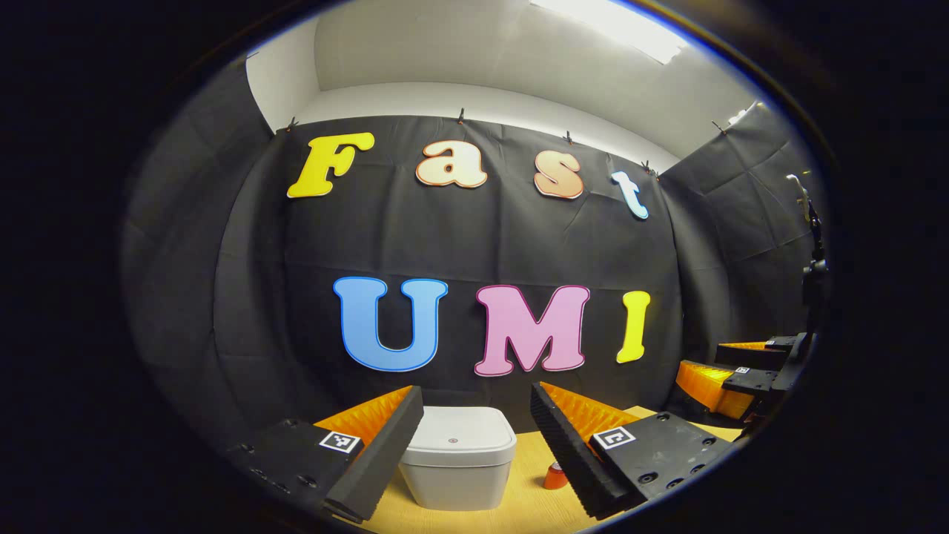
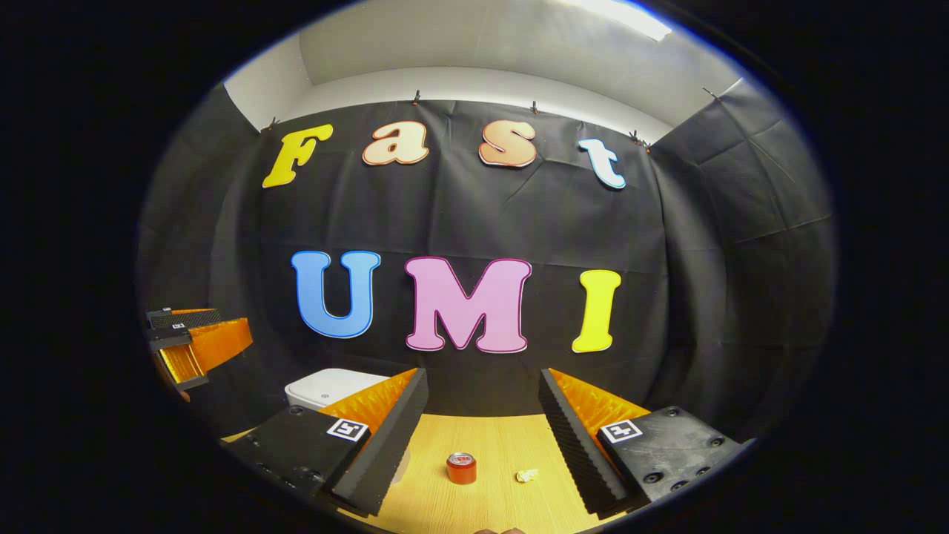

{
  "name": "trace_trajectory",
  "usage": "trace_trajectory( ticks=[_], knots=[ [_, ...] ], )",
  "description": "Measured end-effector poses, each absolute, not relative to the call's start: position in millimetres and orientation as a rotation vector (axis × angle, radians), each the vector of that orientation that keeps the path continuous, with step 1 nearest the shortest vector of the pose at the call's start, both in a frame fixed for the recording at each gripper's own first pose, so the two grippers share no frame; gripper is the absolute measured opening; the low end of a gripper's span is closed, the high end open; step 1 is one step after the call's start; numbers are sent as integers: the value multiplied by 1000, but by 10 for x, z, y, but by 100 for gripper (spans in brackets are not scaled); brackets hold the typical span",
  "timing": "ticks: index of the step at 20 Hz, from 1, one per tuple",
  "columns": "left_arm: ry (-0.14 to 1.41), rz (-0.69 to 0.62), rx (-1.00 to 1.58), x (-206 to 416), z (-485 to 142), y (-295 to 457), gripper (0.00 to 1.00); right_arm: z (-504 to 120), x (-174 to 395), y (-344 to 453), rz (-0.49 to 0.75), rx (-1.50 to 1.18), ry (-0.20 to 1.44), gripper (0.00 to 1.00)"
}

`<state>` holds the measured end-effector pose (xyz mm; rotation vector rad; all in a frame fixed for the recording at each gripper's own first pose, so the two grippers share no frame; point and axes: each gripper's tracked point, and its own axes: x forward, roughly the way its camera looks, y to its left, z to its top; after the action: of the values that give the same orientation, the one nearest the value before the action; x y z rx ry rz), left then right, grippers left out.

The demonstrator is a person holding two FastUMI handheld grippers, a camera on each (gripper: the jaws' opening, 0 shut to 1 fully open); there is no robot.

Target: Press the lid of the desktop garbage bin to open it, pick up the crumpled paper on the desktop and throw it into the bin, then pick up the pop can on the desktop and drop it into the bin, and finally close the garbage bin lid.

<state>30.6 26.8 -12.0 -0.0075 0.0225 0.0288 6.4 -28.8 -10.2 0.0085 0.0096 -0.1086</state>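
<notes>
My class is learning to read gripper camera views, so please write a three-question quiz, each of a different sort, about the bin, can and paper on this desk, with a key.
1. True or false: the lid of the garbage bin is shut.
2. In the right gripper view, which lies between the open fingers of the right gripper? A) the pop can and the crumpled paper; B) the bin alone; C) a cup and a spoon.
3. Fill in: in the left gripper view, the left gripper points at the ____, holding nothing.

Key: 1 true; 2 A; 3 garbage bin.
</notes>
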Motion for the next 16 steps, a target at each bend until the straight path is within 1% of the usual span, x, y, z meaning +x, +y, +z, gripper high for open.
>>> trace_trajectory(
  ticks=[1, 2, 11, 14, 16],
  knots=[
    [25, 29, 3, 322, -123, 273, 98, -102, 58, -286, -110, 8, 9, 88],
    [27, 29, 9, 348, -130, 288, 98, -103, 55, -291, -111, 6, 9, 97],
    [45, 60, -12, 738, -140, 490, 98, -94, 23, -410, -132, 0, 11, 97],
    [44, 61, -14, 922, -169, 543, 94, -72, 39, -390, -122, -15, 3, 97],
    [57, 58, -20, 1060, -228, 557, 88, -70, 8, -390, -117, -12, 2, 97]
  ],
)
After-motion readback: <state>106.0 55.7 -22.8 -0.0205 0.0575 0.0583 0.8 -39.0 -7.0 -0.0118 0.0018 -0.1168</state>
